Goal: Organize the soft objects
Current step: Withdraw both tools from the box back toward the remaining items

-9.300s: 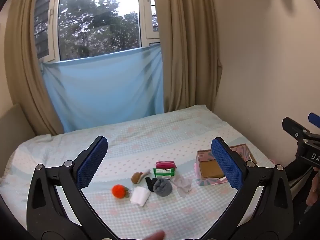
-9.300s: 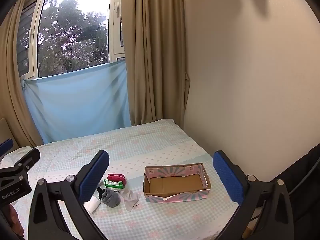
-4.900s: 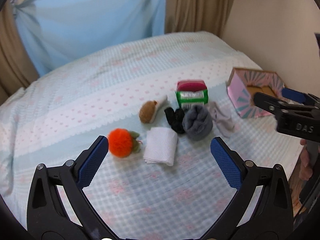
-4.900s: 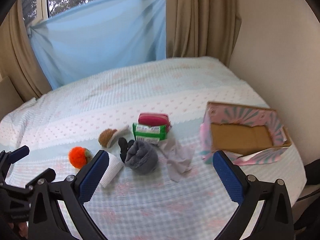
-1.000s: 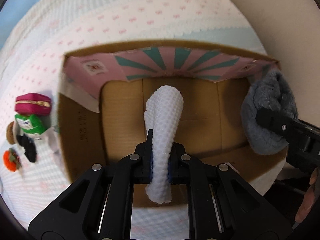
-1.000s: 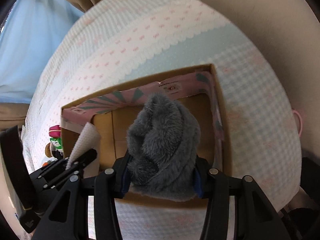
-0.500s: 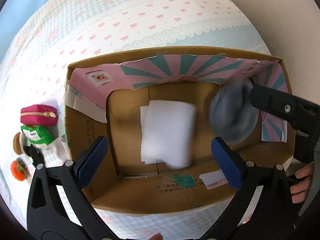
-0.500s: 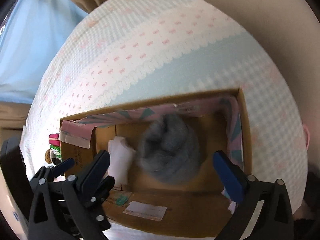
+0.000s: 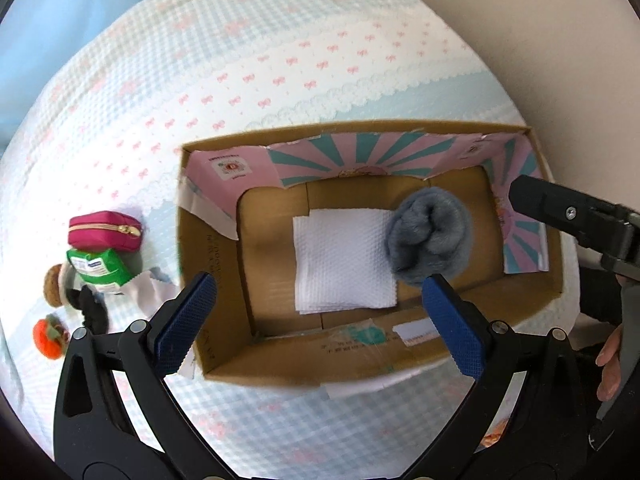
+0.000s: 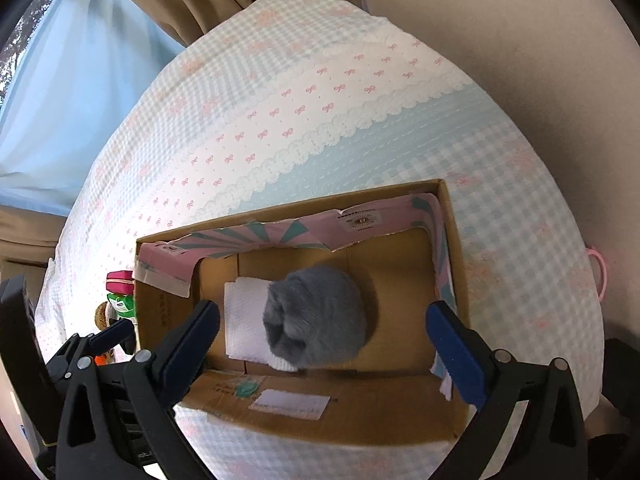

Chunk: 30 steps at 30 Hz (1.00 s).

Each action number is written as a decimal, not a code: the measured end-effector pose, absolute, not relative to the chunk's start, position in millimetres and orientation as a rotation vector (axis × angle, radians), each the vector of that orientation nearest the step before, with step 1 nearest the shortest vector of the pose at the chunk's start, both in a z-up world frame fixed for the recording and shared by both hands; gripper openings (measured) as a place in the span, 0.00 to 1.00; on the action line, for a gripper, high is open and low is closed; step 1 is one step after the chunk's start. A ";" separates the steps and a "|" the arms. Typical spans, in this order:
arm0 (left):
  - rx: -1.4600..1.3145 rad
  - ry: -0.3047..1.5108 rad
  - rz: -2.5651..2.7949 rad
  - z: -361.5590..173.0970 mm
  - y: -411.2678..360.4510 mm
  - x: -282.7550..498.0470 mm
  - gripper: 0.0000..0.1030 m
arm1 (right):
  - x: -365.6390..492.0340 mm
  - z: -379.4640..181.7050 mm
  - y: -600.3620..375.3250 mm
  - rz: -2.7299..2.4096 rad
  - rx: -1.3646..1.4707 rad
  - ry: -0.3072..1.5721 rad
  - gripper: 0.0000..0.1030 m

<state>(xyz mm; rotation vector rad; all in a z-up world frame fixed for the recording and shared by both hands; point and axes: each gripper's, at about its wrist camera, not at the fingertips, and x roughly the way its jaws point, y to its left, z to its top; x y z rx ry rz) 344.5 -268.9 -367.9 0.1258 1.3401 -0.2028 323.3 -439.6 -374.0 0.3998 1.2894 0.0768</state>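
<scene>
Lying boxed: fluffy grey roll (image 9: 429,236), white cloth (image 9: 340,268)

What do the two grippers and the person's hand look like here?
The left gripper and the right gripper each have a black frame with silver screws and two blue, cross-hatched finger pads. A bare hand shows beside a black handle.

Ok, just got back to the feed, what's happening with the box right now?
Both grippers are open and empty above the cardboard box on the bed. The left gripper hangs over the folded white cloth, which lies flat on the box floor. The right gripper is over the rolled grey fuzzy sock, which rests partly on the cloth's edge. Outside the box, to its left, a magenta zip pouch, a green tissue pack, an orange pom-pom and other small items still wait.
</scene>
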 end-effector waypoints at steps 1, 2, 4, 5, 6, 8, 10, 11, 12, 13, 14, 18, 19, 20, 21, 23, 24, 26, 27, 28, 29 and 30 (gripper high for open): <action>0.116 1.326 -0.208 -360.6 -267.3 341.3 0.99 | 320.3 -368.7 -439.2 0.066 0.388 1.282 0.99; 0.110 1.314 -0.211 -354.8 -266.1 339.3 0.99 | 316.9 -362.7 -438.3 0.063 0.380 1.276 0.99; 0.105 1.278 -0.213 -336.8 -261.5 331.6 0.99 | 310.7 -351.5 -436.6 0.064 0.376 1.266 0.99; 0.105 1.257 -0.215 -326.4 -259.3 327.2 0.99 | 306.5 -344.2 -435.4 0.065 0.372 1.256 0.99; 0.103 1.237 -0.218 -316.9 -256.9 323.0 0.99 | 302.6 -337.6 -434.2 0.067 0.366 1.248 0.99; 0.093 1.201 -0.229 -299.7 -251.7 315.5 0.99 | 292.9 -319.8 -431.0 0.060 0.351 1.218 0.99; 0.078 1.161 -0.235 -279.4 -245.2 306.0 0.99 | 282.2 -299.1 -426.4 0.047 0.332 1.172 0.99; 0.067 1.140 -0.237 -268.2 -240.0 300.1 0.99 | 277.6 -290.7 -424.1 0.045 0.326 1.156 0.99; 0.060 1.127 -0.237 -261.1 -236.2 296.3 0.99 | 272.4 -281.2 -421.1 0.042 0.317 1.136 0.99; 0.053 1.113 -0.236 -252.1 -230.7 290.9 0.98 | 267.3 -271.5 -418.3 0.041 0.305 1.117 0.99; 0.048 1.097 -0.233 -241.8 -224.6 284.3 0.98 | 261.1 -260.4 -414.1 0.040 0.291 1.094 0.99; 0.028 1.040 -0.222 -211.7 -197.4 258.6 0.97 | 239.4 -222.8 -397.2 0.057 0.264 1.027 0.99; 0.022 1.023 -0.216 -203.1 -187.7 251.1 0.97 | 232.9 -212.6 -391.7 0.071 0.252 1.005 0.99; 0.016 1.011 -0.212 -197.0 -179.9 245.2 0.97 | 226.3 -202.4 -384.1 0.078 0.229 0.980 0.99; 0.011 0.998 -0.205 -189.7 -170.3 238.1 0.97 | 221.1 -194.8 -377.0 0.079 0.209 0.959 0.99; 0.006 0.976 -0.189 -176.8 -150.4 225.5 0.97 | 207.6 -177.3 -360.0 0.090 0.169 0.911 0.99; 0.004 0.961 -0.176 -169.1 -137.2 218.0 0.97 | 201.6 -170.2 -352.4 0.094 0.157 0.893 0.99; 0.003 0.935 -0.150 -156.5 -113.4 205.0 0.97 | 187.5 -156.3 -334.1 0.100 0.145 0.856 0.99; 0.002 0.925 -0.141 -152.9 -104.7 200.0 0.97 | 182.0 -151.6 -325.8 0.100 0.142 0.844 0.99; 0.000 0.911 -0.128 -147.1 -91.8 193.4 0.97 | 176.6 -148.1 -318.4 0.102 0.141 0.835 0.99; -0.003 0.900 -0.117 -142.5 -80.2 187.5 0.97 | 171.9 -144.9 -310.4 0.107 0.141 0.828 0.99; -0.006 0.887 -0.105 -137.4 -66.6 181.0 0.97 | 167.9 -142.4 -303.4 0.109 0.142 0.822 0.99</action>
